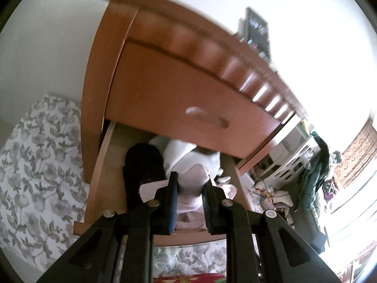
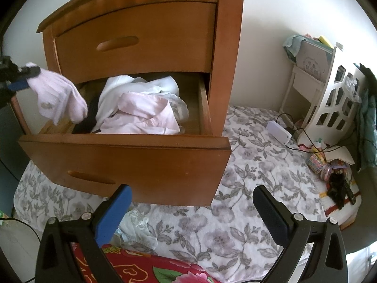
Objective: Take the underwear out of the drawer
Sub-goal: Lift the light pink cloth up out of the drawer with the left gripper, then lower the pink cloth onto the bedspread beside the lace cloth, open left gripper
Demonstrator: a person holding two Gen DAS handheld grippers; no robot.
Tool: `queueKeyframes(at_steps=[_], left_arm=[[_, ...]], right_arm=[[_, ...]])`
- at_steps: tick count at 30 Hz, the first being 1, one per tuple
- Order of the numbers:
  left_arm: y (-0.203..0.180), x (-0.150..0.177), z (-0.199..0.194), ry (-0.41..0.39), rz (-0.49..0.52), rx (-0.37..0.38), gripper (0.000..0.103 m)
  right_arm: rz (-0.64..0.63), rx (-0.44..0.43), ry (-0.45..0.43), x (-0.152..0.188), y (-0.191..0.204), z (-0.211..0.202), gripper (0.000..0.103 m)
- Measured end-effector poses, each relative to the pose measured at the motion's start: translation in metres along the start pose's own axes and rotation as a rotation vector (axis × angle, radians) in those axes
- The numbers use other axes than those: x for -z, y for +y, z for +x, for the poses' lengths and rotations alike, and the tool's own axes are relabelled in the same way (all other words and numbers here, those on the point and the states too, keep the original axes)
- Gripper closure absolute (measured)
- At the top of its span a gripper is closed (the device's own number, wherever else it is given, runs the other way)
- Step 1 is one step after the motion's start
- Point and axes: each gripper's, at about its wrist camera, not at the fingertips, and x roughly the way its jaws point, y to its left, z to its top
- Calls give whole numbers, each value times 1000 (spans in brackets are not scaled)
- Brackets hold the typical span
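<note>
Left gripper: clamped on pale pink ribbed underwear, which hangs soft above the left corner of the drawer.
Right gripper: jaws wide apart, nothing between them.
Drawer: smooth orange-brown wood, curved front, pulled out; crumpled white and pink clothes inside.
Bedsheet: grey flower print.

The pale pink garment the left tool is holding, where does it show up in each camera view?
Left wrist view: the pale pink garment sits low centre, pinched in the left tool.
Right wrist view: it hangs at the left edge from that tool, above the open drawer's left corner.
Shared landmark: the open drawer of clothes.
</note>
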Motion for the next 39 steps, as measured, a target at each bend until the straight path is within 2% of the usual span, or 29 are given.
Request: queueKeyframes(at_steps=[6, 18, 23, 39], left_arm=[[-25, -1, -40, -88, 44, 25, 84], [-53, 11, -100, -189, 97, 31, 84], [-55, 22, -110, -188, 107, 21, 84], [-62, 58, -113, -85, 120, 13, 84]], right_arm=[[3, 0, -8, -2, 1, -3, 0], [14, -9, -42, -5, -2, -16, 0], [19, -13, -64, -6, -2, -25, 0], [23, -25, -115, -3, 0, -51, 0]])
